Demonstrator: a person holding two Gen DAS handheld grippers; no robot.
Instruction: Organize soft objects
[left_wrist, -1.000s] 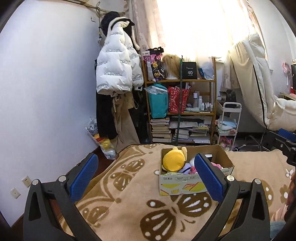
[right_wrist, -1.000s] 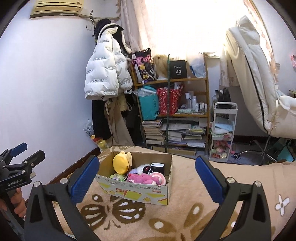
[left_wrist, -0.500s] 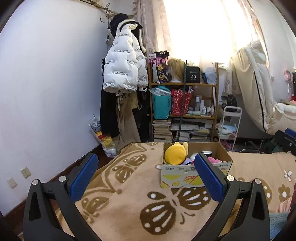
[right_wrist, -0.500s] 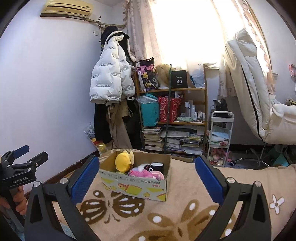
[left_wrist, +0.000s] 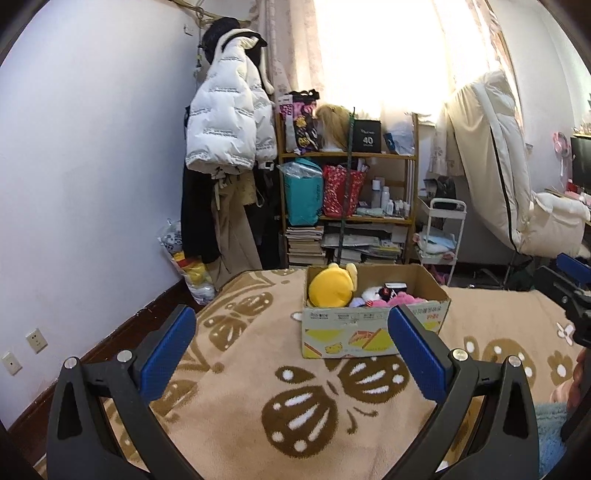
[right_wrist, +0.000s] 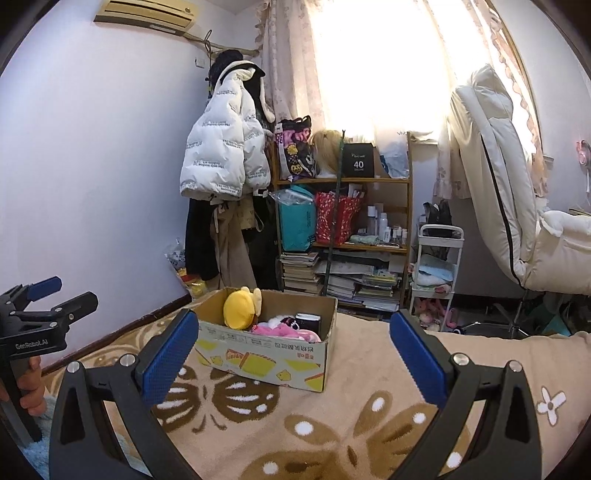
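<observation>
A cardboard box (left_wrist: 347, 338) (right_wrist: 266, 356) stands on a beige bed blanket with brown butterflies (left_wrist: 258, 369) (right_wrist: 369, 387). Inside lie a yellow plush (left_wrist: 330, 288) (right_wrist: 240, 308), a pink plush (left_wrist: 388, 302) (right_wrist: 280, 330), a white plush (left_wrist: 369, 293) and a small dark item (right_wrist: 307, 321). My left gripper (left_wrist: 291, 354) is open and empty, well short of the box. My right gripper (right_wrist: 291, 354) is also open and empty, to the right of the box and back from it. In the right wrist view the left gripper (right_wrist: 40, 299) shows at the far left, held by a hand (right_wrist: 31, 380).
Beyond the bed stands a wooden shelf (left_wrist: 347, 155) (right_wrist: 347, 181) with bags, bottles and stacked books. A white puffer jacket (left_wrist: 225, 125) (right_wrist: 221, 147) hangs at the wall. A small white cart (left_wrist: 439, 236) and a cream recliner chair (right_wrist: 517, 203) stand to the right.
Both views have tilted upward and shifted a little; the box sits lower and slightly nearer in the frames. Both grippers stay open and empty, and nothing in the box has moved.
</observation>
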